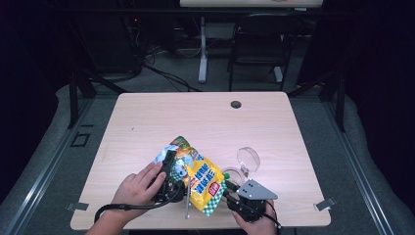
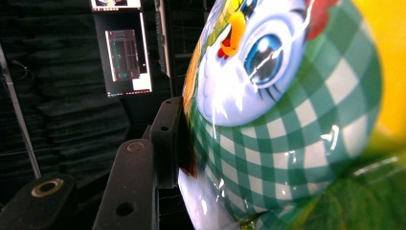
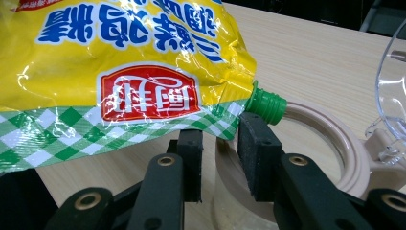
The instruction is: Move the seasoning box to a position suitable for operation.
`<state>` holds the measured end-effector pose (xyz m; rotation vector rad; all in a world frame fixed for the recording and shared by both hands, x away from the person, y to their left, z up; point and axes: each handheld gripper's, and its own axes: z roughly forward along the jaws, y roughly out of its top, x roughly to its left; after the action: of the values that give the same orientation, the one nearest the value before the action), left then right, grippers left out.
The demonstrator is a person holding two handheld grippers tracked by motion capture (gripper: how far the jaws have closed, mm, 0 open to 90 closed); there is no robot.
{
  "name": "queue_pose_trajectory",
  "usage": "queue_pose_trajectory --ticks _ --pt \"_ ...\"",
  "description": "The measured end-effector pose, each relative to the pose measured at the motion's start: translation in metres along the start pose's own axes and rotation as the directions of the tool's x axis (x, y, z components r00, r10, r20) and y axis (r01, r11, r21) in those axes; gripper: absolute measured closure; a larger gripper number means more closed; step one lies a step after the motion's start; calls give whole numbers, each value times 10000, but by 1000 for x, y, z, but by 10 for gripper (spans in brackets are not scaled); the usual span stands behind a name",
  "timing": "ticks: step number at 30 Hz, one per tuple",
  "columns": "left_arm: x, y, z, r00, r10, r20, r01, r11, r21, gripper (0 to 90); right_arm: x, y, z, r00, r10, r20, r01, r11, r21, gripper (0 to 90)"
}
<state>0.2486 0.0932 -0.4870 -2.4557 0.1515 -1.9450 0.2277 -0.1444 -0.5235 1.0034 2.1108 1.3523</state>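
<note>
We saw a glossy yellow plastic pouch with green-and-white checks [image 3: 119,72], its film crinkled and catching glare. Its ribbed green plastic spout [image 3: 266,104] looked matt. The pale wood-grain table [image 1: 205,122] was smooth and dull. The clear plastic hinged lid [image 1: 248,159] shone above a beige matt plastic jar rim [image 3: 335,143]. Gripper pads looked like coarse black foam.

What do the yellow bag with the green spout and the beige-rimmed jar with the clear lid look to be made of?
The yellow printed bag looks like glossy plastic film: it creases and glints. Its green spout seems hard ribbed plastic. The beige-rimmed jar looks matte plastic at the rim; its clear lid is see-through, plastic or glass.
</note>
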Motion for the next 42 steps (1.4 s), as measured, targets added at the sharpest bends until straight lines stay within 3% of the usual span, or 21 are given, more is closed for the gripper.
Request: queue_pose_trajectory --ticks 1,2,5,14,42 --pt "0 0 0 10000 -12 33 12 10000 7 579 0 0 0 10000 1 -4 -1 10000 24 716" --pt "0 0 1 9998 18 -203 -21 9999 -147 582 0 0 0 10000 23 -17 -23 10000 -6 716" --pt "0 1 -1 10000 15 -64 -16 10000 -63 585 0 0 0 10000 8 0 -8 10000 36 716" --pt "2 2 -4 9992 301 -258 -303 9995 -88 589 0 -1 1 10000 32 -11 -31 10000 85 716" --pt "8 7 -3 9975 685 -158 -689 9973 -266 597 -3 -2 0 9990 431 73 -431 9991 -16 716"
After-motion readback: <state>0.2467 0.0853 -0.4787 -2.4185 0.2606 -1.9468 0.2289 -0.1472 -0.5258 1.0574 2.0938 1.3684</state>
